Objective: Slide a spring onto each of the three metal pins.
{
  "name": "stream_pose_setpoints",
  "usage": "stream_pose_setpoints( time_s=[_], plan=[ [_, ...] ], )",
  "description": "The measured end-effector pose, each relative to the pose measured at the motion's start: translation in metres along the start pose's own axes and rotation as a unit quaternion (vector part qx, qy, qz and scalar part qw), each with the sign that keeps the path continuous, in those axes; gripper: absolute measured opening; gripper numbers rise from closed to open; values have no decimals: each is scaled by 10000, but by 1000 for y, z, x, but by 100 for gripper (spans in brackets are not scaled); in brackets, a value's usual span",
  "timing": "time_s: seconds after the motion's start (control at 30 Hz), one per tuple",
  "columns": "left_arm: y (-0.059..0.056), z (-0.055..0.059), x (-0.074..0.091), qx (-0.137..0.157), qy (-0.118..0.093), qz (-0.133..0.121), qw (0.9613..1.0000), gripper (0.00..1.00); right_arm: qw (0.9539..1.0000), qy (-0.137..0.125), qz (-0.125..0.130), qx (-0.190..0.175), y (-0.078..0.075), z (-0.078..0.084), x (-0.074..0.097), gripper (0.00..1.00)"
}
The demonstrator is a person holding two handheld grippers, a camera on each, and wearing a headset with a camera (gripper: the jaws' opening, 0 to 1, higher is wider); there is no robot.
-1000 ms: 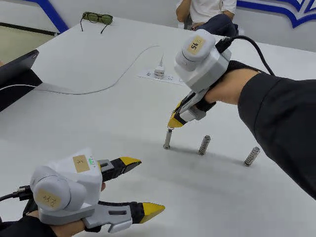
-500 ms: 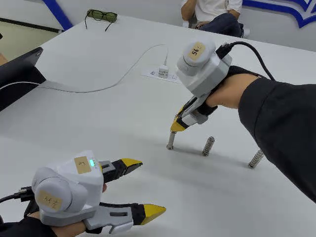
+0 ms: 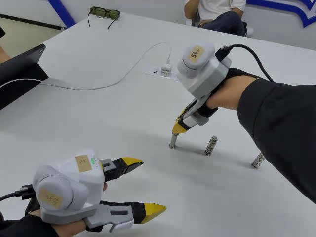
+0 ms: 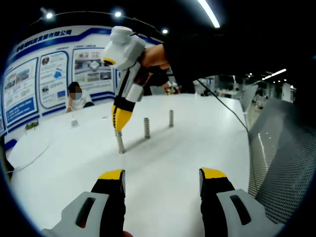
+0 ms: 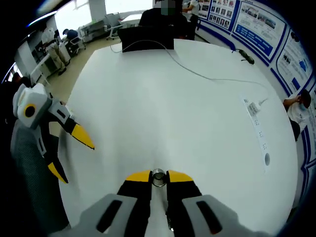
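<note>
Three metal pins stand in a row on the white table (image 3: pixel 98 118). The middle pin (image 3: pixel 211 145) and the right pin (image 3: pixel 257 160) each wear a spring. My right gripper (image 3: pixel 178 129) points down onto the top of the left pin (image 3: pixel 173 141), shut on a spring (image 5: pixel 158 177) whose round end shows between the yellow tips. The left gripper view shows that gripper (image 4: pixel 121 121) above the same pin (image 4: pixel 120 143). My left gripper (image 3: pixel 144 185) hovers low at the near left, open, nothing between its fingers.
A white power strip with a charger (image 3: pixel 163 72) and its cable lie beyond the pins. Dark glasses (image 3: pixel 104 12) rest at the far edge. A dark device (image 3: pixel 19 69) sits at the left. A person (image 3: pixel 217 15) sits across the table.
My right gripper has sunk a little along the left pin, so less of the pin shows under its tips. The left gripper has stayed put.
</note>
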State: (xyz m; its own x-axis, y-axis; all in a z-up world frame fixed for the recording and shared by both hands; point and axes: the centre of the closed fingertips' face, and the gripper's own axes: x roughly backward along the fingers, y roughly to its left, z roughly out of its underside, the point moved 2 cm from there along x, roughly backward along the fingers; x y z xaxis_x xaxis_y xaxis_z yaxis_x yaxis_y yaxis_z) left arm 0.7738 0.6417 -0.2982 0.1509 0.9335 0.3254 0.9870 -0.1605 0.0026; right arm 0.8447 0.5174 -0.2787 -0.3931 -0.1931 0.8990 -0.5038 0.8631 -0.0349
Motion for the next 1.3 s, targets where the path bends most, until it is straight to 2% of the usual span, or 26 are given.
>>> stream_pose_setpoints(
  time_s=[0.43, 0.7, 1.0, 1.3],
  plan=[
    [2, 1, 0, 20, 15, -3, 10000, 61, 9998, 208, 51, -31, 2, 6, -17, 13],
    [3, 1, 0, 27, 18, -12, 10000, 62, 9996, 249, 69, -94, 3, 12, -26, 13],
    [4, 2, 1, 31, 29, -17, 10000, 62, 9996, 239, 85, -155, 3, 14, -29, 13],
    [4, 0, 0, 4, 32, -9, 10000, 62, 9997, 152, 137, -152, 3, 12, -25, 13]
  ],
)
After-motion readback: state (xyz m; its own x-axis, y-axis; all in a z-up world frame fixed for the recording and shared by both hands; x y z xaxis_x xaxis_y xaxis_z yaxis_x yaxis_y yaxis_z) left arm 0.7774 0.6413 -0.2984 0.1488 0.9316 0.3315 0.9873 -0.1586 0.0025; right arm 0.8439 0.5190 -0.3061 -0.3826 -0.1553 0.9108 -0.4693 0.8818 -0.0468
